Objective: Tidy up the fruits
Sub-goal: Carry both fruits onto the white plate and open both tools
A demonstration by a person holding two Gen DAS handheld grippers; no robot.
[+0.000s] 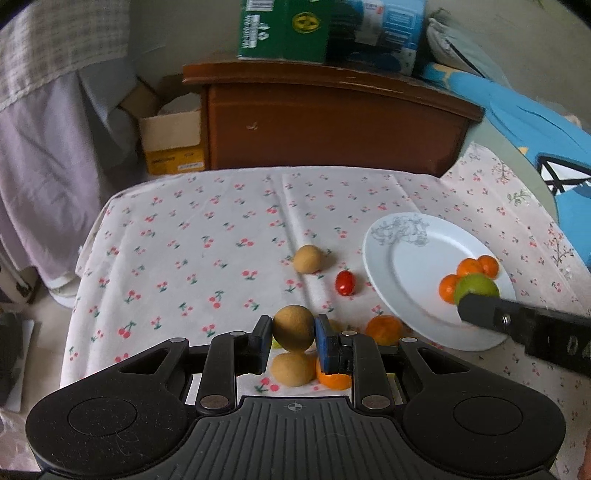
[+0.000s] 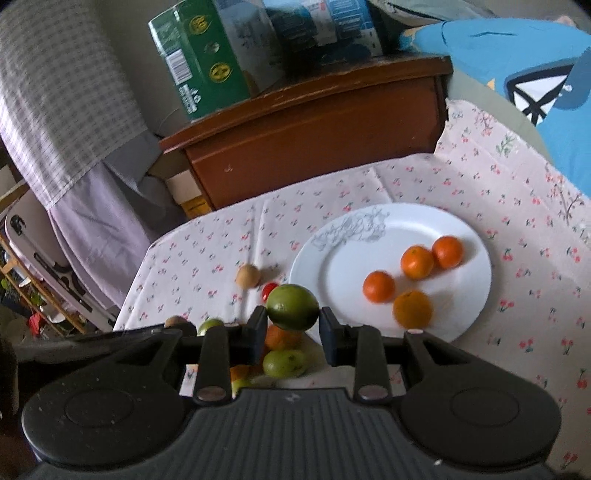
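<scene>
My left gripper (image 1: 293, 334) is shut on a round tan fruit (image 1: 293, 328), held above the cherry-print cloth. Below it lie another tan fruit (image 1: 292, 369) and an orange (image 1: 334, 380). My right gripper (image 2: 292, 321) is shut on a green lime (image 2: 292, 312), held at the left rim of the white plate (image 2: 354, 236). It also shows in the left wrist view (image 1: 476, 290) over the plate (image 1: 402, 266). Several oranges (image 2: 416, 262) lie on the plate. A tan fruit (image 1: 307, 259), a red tomato (image 1: 344, 283) and an orange (image 1: 384, 329) lie on the cloth.
A brown wooden cabinet (image 1: 332, 125) stands behind the table with green and blue boxes (image 1: 284, 29) on top. A cardboard box (image 1: 171, 144) sits on the floor at left. Green fruits (image 2: 284, 363) lie below my right gripper. A blue pillow (image 1: 535, 122) is at the right.
</scene>
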